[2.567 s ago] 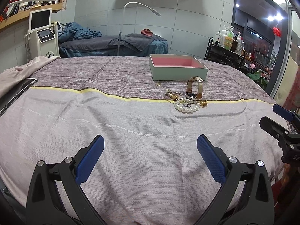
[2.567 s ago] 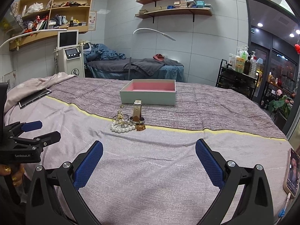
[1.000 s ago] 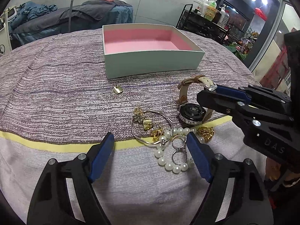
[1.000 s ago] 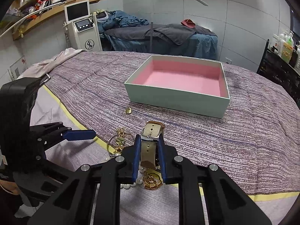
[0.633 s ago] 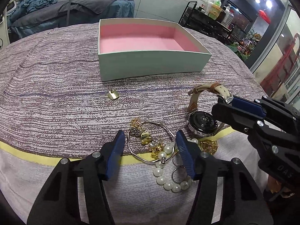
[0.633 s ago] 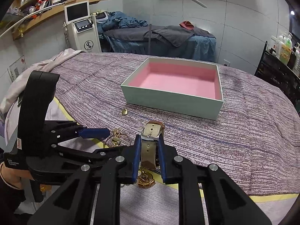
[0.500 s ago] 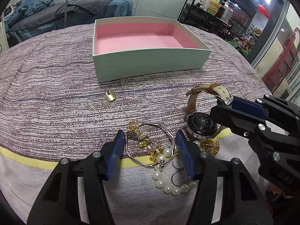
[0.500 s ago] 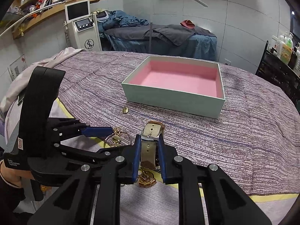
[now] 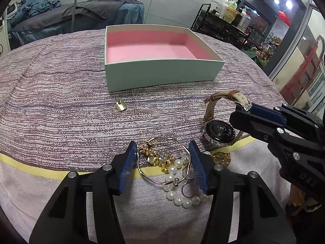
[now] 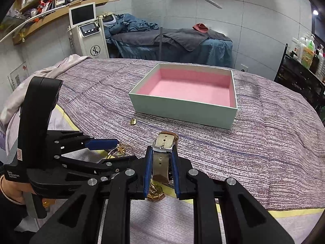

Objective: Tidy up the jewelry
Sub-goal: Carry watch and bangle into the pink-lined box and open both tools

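A pale green box with a pink lining (image 9: 162,75) (image 10: 182,105) stands open on the bed. In front of it lies a jewelry pile: a thin silver bangle (image 9: 164,158) with gold charms, a pearl bracelet (image 9: 178,191), a silver ring (image 9: 190,188) and a gold piece (image 9: 220,158). My left gripper (image 9: 162,152) has closed around the bangle, its pads touching both sides. My right gripper (image 10: 161,157) is shut on the tan strap of a wristwatch (image 10: 162,154) (image 9: 219,130), whose dial rests on the bed.
A small gold pendant (image 9: 121,106) (image 10: 133,121) lies alone between the box and the pile. The bedspread has a yellow stripe (image 9: 40,170) across it. A massage bed (image 10: 172,40), a machine with a screen (image 10: 87,34) and a bottle trolley (image 9: 229,26) stand behind.
My left gripper has moved in over the jewelry pile and narrowed from wide open onto the silver bangle. My right gripper keeps its hold on the watch strap, almost still.
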Demonstrator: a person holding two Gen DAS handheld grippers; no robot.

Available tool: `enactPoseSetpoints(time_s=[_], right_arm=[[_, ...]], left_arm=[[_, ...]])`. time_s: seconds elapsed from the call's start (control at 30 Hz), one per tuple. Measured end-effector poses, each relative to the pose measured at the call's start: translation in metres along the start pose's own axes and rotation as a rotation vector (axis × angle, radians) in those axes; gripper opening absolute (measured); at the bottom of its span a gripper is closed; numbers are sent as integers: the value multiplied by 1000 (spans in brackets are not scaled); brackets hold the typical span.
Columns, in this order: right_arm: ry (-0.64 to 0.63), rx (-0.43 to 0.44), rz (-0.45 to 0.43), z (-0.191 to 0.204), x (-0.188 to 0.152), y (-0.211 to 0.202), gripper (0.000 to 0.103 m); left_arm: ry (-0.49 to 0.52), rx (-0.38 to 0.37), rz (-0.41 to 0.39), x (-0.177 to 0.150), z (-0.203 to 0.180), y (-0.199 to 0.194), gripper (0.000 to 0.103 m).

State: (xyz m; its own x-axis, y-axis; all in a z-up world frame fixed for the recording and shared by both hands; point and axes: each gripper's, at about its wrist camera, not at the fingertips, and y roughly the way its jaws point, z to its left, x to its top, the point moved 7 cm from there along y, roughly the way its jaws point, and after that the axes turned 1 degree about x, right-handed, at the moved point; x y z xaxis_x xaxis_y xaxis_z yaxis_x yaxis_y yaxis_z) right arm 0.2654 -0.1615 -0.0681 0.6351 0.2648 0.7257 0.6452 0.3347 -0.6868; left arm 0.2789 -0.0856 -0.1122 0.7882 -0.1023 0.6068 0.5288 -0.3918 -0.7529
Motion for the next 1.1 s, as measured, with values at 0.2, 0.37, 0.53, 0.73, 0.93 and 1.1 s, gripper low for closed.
enactPoseSetpoints(time_s=[0.2,0.37,0.53,0.73,0.93,1.1], right_arm=[[16,69,-27,0,8,-8,17],[62,135,-29,-5,15,-10,17],[58,145,-72,-13,36,-17,16],[35,120,-113,-26,73,-13,15],[37,63,-127,-50,116,15,15],[100,29,-81,-77,132,61,15]], left_arm=[[50,7,-39,5,-6,-18,53],[65,12,-48,17,-1,-25,53],[89,21,-89,46,3,-36,53],[139,70,-117,95,9,-27,53],[195,122,-77,139,13,10,53],[206,131,-9,156,14,54,53]])
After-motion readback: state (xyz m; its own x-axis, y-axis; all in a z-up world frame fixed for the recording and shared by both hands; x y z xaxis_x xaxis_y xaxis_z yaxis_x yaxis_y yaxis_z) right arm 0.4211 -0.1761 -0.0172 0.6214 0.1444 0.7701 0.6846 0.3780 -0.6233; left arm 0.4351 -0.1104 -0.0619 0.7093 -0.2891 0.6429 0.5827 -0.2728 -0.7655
